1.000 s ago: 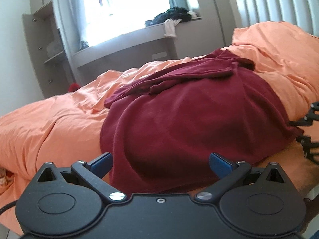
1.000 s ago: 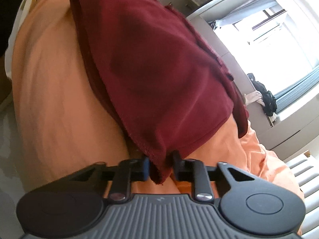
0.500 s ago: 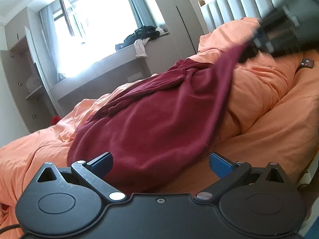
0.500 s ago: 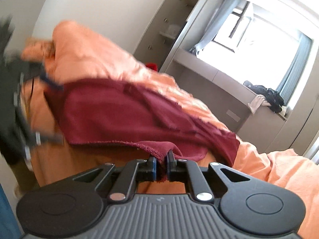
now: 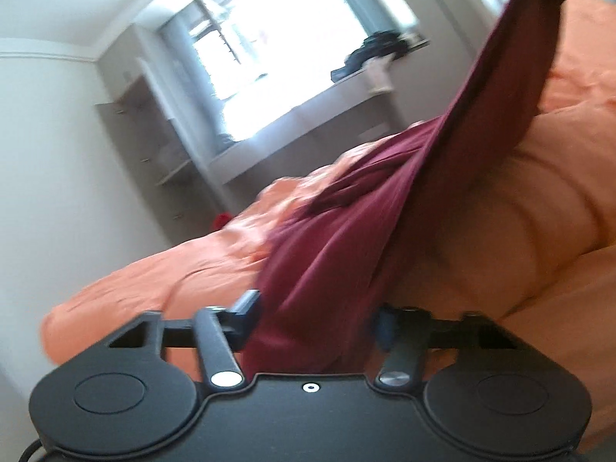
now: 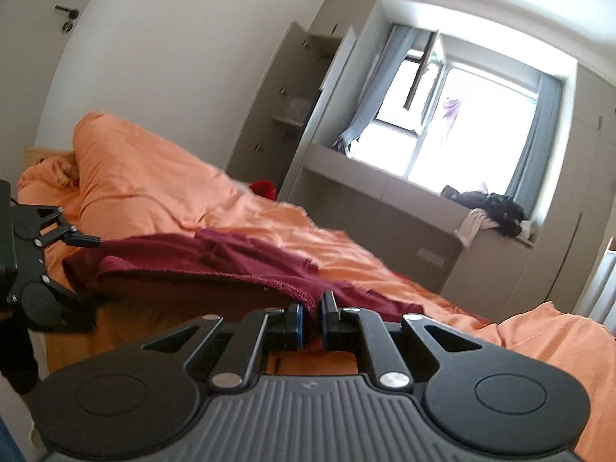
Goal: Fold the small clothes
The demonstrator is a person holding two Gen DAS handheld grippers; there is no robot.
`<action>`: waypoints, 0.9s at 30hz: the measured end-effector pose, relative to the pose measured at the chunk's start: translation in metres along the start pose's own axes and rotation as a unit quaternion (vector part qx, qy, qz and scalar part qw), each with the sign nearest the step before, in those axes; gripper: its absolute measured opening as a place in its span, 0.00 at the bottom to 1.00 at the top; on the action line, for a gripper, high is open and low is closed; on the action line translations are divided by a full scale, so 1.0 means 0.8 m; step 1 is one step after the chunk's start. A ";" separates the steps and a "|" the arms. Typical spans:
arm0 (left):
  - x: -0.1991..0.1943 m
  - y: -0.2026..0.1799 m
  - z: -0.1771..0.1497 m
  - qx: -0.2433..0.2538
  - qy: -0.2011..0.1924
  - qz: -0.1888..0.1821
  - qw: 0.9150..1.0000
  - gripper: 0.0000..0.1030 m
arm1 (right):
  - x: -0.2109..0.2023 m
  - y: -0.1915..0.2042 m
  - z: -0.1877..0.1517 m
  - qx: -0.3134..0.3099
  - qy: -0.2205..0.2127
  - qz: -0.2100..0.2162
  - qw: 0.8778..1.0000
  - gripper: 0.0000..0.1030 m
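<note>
Lifted now off the orange bed [image 6: 161,192], the maroon garment [image 5: 346,254] is hanging between our 2 grippers.

We are pinching its hem in the right gripper [image 6: 311,317]; left gripper [image 5: 313,313] fingers are half-closed around cloth, so we are keeping the edge taut and level.

We saw our right gripper [image 6: 311,317] pinching the hem of the maroon garment [image 6: 215,265], which stretched leftward above the orange bedding [image 6: 161,196] to our left gripper [image 6: 57,265]. Dark clothes [image 6: 496,208] lay heaped on the window ledge [image 6: 385,188].
</note>
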State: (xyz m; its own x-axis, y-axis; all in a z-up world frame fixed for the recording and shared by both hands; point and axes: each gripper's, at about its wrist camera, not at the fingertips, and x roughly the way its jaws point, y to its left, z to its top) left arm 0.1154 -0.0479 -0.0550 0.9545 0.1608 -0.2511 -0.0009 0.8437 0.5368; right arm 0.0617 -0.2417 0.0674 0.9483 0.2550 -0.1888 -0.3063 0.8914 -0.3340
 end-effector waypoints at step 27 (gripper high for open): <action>-0.152 0.086 0.100 -0.043 -0.214 0.012 0.976 0.03 | -0.150 -0.031 -0.022 0.072 -0.129 -0.144 0.978 0.07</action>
State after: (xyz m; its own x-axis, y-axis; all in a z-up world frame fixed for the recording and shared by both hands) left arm 0.0235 -0.0502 0.0772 0.9909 -0.0323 0.1303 -0.0322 0.8855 0.4636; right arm -0.0458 -0.3011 0.0822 0.9886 0.0542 0.1401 -0.0252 0.9792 -0.2012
